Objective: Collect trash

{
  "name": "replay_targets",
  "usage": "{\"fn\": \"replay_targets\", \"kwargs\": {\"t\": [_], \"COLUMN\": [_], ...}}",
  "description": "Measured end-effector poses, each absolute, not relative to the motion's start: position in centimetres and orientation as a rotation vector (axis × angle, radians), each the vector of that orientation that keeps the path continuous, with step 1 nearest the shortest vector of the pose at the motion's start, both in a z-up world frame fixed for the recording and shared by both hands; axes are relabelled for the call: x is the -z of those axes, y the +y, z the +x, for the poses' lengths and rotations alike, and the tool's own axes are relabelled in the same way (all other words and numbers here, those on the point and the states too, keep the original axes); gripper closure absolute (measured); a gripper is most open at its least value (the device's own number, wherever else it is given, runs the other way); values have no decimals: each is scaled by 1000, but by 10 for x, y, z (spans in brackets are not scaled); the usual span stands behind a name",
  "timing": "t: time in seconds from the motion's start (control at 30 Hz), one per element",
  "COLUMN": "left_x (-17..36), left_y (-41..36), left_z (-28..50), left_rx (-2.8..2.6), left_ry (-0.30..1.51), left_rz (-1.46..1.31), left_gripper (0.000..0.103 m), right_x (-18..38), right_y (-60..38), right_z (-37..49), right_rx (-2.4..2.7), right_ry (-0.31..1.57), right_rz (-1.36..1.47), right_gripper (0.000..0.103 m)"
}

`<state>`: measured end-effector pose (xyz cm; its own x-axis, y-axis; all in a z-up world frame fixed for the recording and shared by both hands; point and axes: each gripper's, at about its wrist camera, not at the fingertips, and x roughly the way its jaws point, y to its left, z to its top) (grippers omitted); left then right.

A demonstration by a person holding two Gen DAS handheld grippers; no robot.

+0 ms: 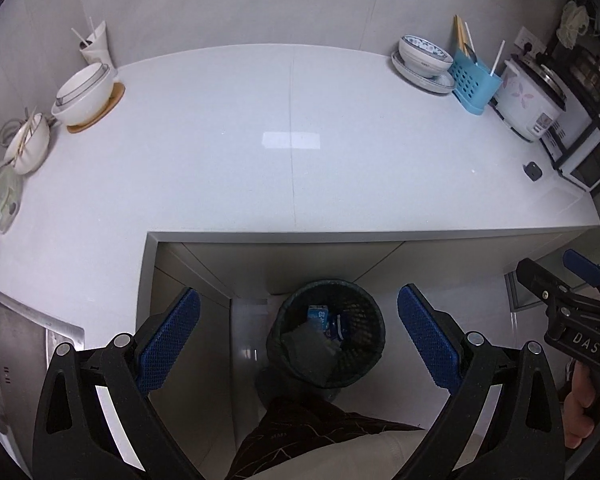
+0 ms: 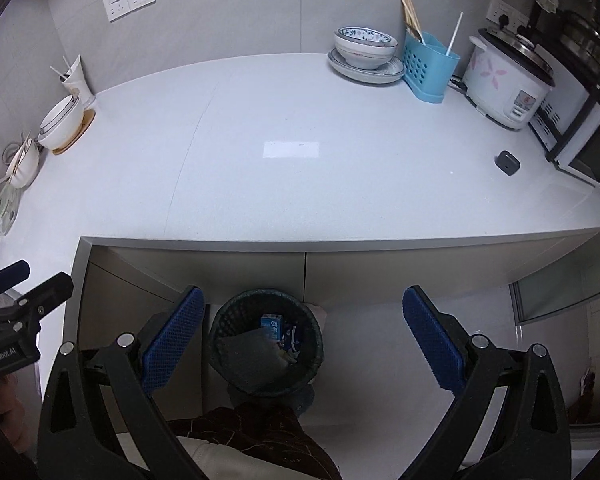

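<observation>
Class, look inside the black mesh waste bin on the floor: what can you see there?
Inside the black mesh waste bin lie a blue-and-white carton, a grey crumpled sheet and small blue wrappers. Whatever is beneath them is covered.

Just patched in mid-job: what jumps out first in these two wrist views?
The black mesh trash bin on the floor below the counter edge draws the eye, already holding a blue carton and wrappers. Both the left gripper and the right gripper hang above it, jaws wide and empty. The white countertop is bare in the middle, with bowls at left and a rice cooker at right.
</observation>
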<state>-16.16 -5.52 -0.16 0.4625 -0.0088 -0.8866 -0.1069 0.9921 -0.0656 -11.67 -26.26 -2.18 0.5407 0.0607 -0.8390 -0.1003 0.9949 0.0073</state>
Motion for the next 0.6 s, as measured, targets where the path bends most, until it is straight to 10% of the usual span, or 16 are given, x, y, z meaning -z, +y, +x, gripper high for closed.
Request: {"fn": "replay_targets", "kwargs": {"t": [0.6], "left_x": [8], "left_y": [-59], "left_z": [-161], "left_rx": [-35], "left_ry": [1114], "left_rz": [-105], "left_gripper": [6], "right_x": [27], "right_y": [-260], "right_z": [-115], "right_rx": [-73], "right_ry": [1018], "right_rz": [-33], "right_gripper": [8]}}
